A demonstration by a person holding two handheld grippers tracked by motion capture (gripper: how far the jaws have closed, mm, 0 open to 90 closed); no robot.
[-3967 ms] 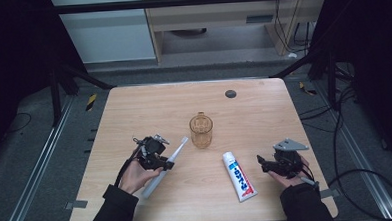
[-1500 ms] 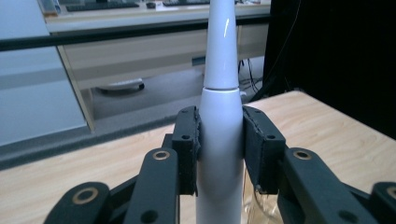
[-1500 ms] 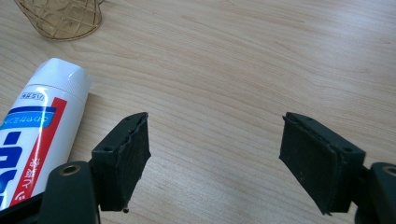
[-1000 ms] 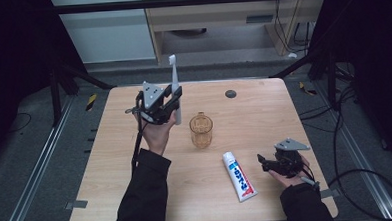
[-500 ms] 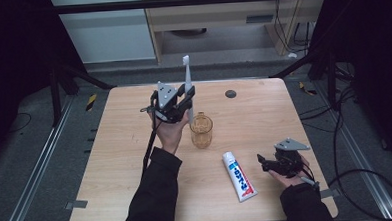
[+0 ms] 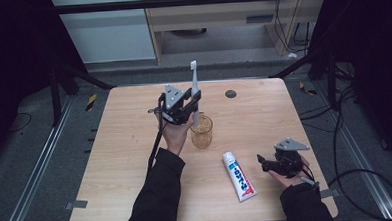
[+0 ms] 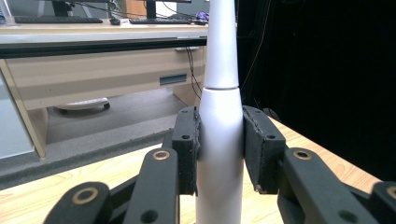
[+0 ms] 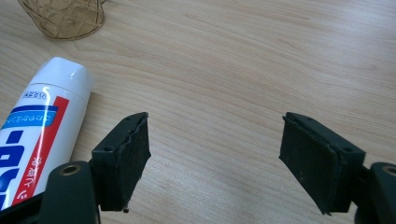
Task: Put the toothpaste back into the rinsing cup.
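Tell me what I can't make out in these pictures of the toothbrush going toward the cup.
- Toothbrush lower end: in the high view the left tool and cup rim hide it, so whether it is inside is unclear.
- Brush head: cut off by the left gripper view's top edge.
- Toothpaste tube lettering: too small in the high view, cropped in the right gripper view.

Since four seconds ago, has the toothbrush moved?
Yes. The left gripper has lifted the toothbrush off the table's near left and holds it upright over the cup. The cup and the toothpaste have stayed put.
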